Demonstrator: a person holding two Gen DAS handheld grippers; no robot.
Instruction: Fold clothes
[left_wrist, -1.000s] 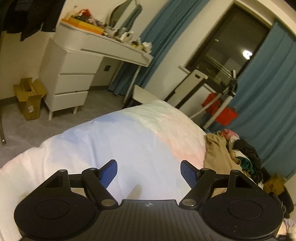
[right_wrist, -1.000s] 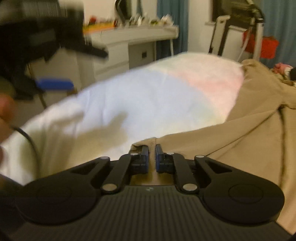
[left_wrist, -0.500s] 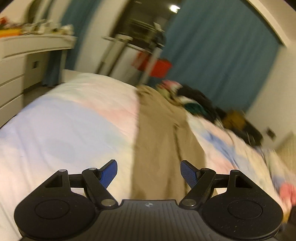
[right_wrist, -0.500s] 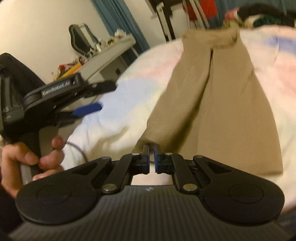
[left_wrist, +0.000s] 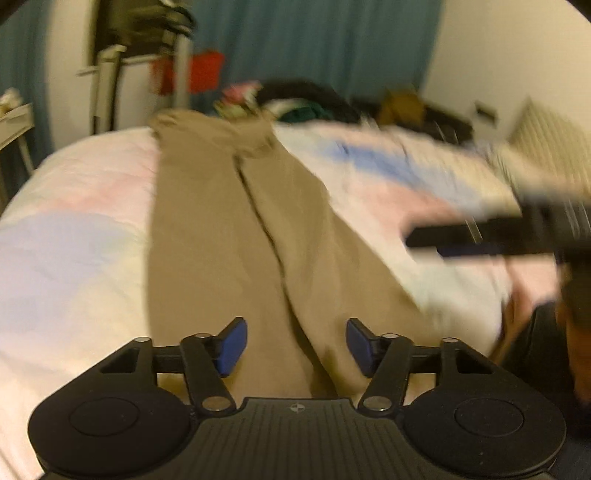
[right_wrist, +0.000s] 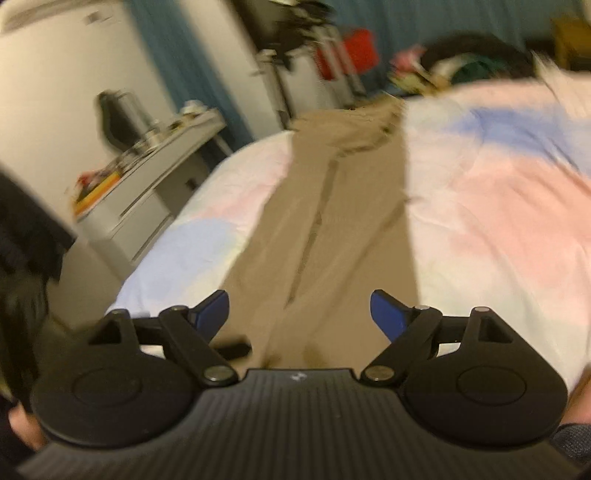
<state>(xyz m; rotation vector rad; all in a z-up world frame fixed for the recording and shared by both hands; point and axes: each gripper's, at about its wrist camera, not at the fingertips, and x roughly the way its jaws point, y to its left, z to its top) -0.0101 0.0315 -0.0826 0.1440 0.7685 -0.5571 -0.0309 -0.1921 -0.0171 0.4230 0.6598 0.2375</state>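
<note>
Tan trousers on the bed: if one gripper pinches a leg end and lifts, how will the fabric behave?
Likely floppy: the tan trousers lie flat on the duvet with soft creases, so the unheld part should sag and trail. Probably light, since the cloth looks thin. The two legs may slide apart; they lie loosely side by side along a seam.

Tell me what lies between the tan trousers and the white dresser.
Only a strip of pastel bedspread, then the bed's edge, separates the tan trousers from the white dresser, in the right wrist view.
</note>
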